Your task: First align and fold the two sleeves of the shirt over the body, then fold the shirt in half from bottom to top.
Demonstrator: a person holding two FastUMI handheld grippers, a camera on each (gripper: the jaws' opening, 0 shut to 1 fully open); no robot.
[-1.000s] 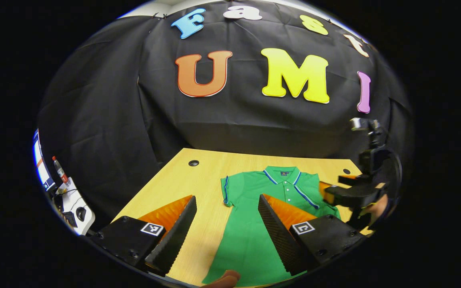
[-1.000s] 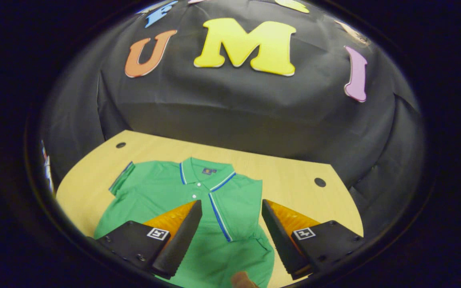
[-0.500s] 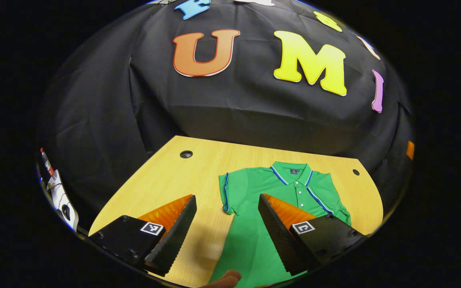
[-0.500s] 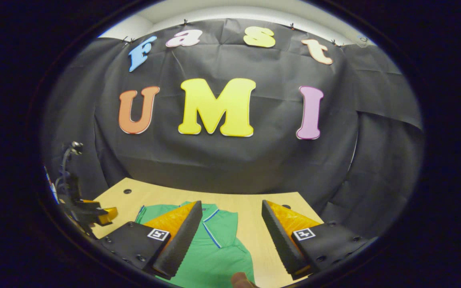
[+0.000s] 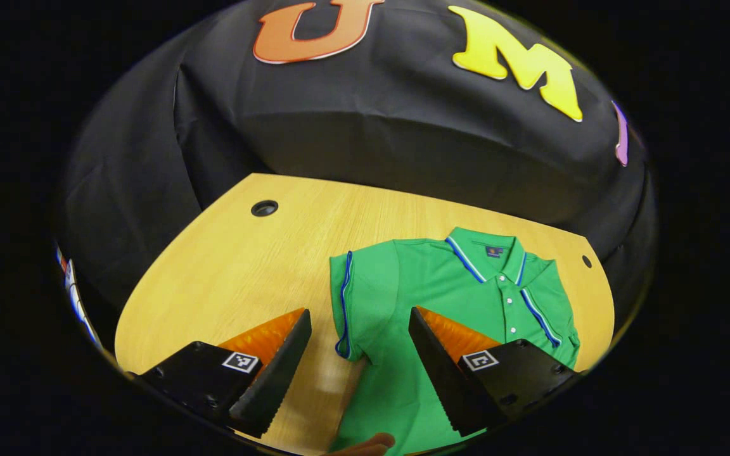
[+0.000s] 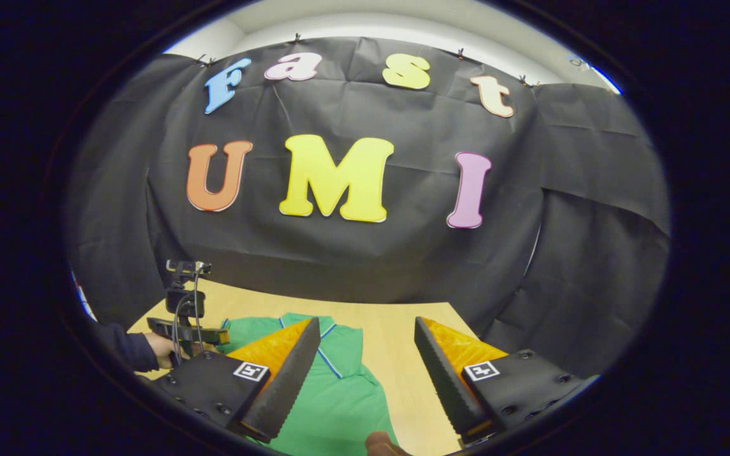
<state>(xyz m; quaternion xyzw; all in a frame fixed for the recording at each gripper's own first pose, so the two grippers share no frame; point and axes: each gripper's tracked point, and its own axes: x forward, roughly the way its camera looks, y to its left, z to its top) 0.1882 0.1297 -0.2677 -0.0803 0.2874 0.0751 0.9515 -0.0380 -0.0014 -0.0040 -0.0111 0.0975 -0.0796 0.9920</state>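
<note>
A green polo shirt with blue-and-white trim lies flat on the wooden table, collar towards the wall. Its left sleeve sticks out sideways, and the sleeve's lower corner sits between the tips of my open left gripper. The right sleeve lies folded over the chest. In the right gripper view, my right gripper is open and empty, held above the shirt near its right edge. The left gripper, held by a hand, shows at the shirt's far side.
Two round cable holes sit near the table's back corners. Bare wood stretches left of the shirt. The booth's black cloth wall stands right behind the table.
My left gripper has moved down and forward to the left sleeve. My right gripper has pulled up and back from the shirt's chest and stays open.
</note>
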